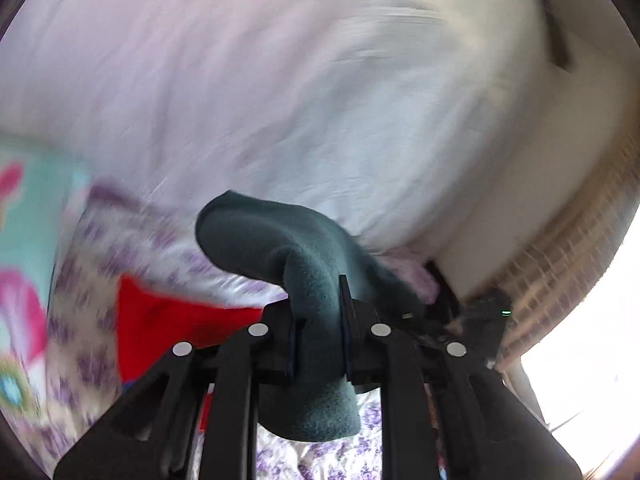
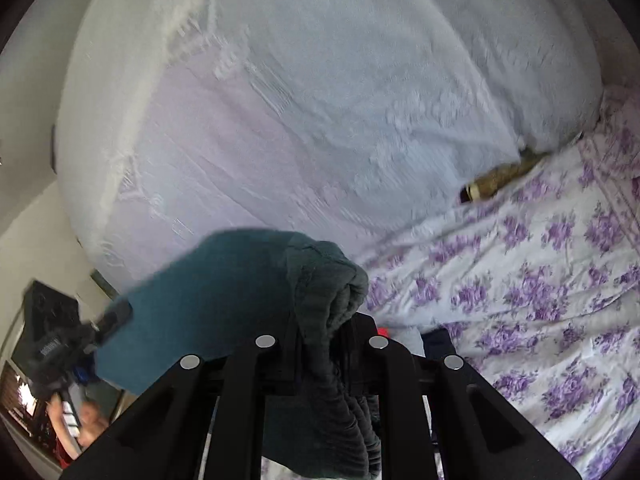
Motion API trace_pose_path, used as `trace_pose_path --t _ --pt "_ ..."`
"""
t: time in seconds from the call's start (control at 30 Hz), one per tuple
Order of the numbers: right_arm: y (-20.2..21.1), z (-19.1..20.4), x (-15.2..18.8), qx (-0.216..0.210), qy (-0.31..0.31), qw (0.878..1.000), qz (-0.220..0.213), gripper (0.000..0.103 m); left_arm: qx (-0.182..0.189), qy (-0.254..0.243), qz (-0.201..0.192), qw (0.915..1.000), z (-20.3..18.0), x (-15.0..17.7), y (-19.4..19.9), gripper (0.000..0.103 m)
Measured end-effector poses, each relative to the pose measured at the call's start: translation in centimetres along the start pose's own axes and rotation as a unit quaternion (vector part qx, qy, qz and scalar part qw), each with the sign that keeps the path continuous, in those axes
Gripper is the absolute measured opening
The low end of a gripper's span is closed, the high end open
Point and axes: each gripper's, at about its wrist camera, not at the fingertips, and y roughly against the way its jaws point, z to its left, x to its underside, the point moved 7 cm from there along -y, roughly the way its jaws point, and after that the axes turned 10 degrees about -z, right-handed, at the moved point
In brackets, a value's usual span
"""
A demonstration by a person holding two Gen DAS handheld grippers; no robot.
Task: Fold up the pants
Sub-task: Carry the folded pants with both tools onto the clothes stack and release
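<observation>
The pants are dark teal fleece. In the left wrist view my left gripper (image 1: 318, 308) is shut on a fold of the pants (image 1: 280, 236), which bulges up over the jaws and hangs down below them. In the right wrist view my right gripper (image 2: 324, 332) is shut on a bunched, ribbed part of the pants (image 2: 324, 276), with a flat teal panel (image 2: 208, 300) stretching left toward the other gripper (image 2: 80, 344). Both hold the pants lifted above the bed.
A large white pillow or duvet (image 2: 320, 100) fills the back. A purple-flowered bedsheet (image 2: 540, 280) lies right and below. Red cloth (image 1: 160, 320) and a bright patterned fabric (image 1: 24, 260) lie left. A brown object (image 2: 496, 178) sits at the pillow's edge.
</observation>
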Motion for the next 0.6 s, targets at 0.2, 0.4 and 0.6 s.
trace_pose_path --t 0.2,0.4,0.6 --pt "-7.4 -1.0 8.1 0.091 0.124 0.987 0.054 0.020 -0.156 0.001 0.080 0.9846 13.5 9.7 -4.3 0.017" --pt "-8.4 -2.7 7.8 0.126 0.150 0.979 0.053 0.040 -0.198 -0.064 0.069 0.9756 14.5 11.2 -6.0 0.041" --pt "-3.0 -0.7 5.4 0.092 0.154 0.983 -0.023 0.049 -0.220 -0.077 0.072 0.9698 15.0 10.4 -5.8 0.051"
